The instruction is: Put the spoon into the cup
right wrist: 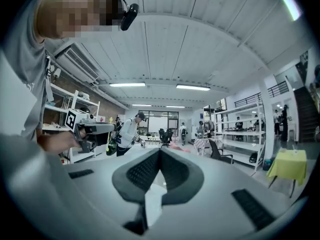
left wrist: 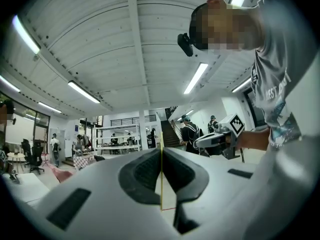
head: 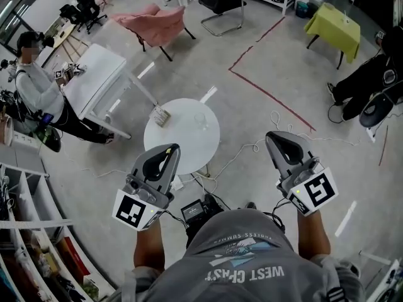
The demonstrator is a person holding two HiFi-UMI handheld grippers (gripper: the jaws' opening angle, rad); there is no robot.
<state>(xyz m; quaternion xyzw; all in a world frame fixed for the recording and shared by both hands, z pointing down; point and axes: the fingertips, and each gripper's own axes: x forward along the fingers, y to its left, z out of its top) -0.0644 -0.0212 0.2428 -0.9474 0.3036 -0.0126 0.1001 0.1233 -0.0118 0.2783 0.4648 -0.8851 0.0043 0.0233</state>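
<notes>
A round white table (head: 182, 145) stands on the floor ahead of me. On it are a clear cup (head: 200, 121) and a small tan object (head: 162, 115) that is too small to make out; I cannot pick out the spoon. My left gripper (head: 169, 148) is held level over the table's near edge, shut and empty. My right gripper (head: 275, 135) is off the table's right side, also shut and empty. In the left gripper view the pads (left wrist: 150, 171) meet, and the right gripper (left wrist: 215, 139) shows beside them. In the right gripper view the pads (right wrist: 145, 171) touch too, with the left gripper (right wrist: 92, 130) alongside.
A white rectangular table (head: 97, 80) and a seated person (head: 34, 87) are at the left. A pink chair (head: 154, 21), a black chair (head: 220, 5) and a yellow-green table (head: 334, 24) stand farther off. Cables (head: 252, 146) trail across the floor, and shelves (head: 31, 231) line the lower left.
</notes>
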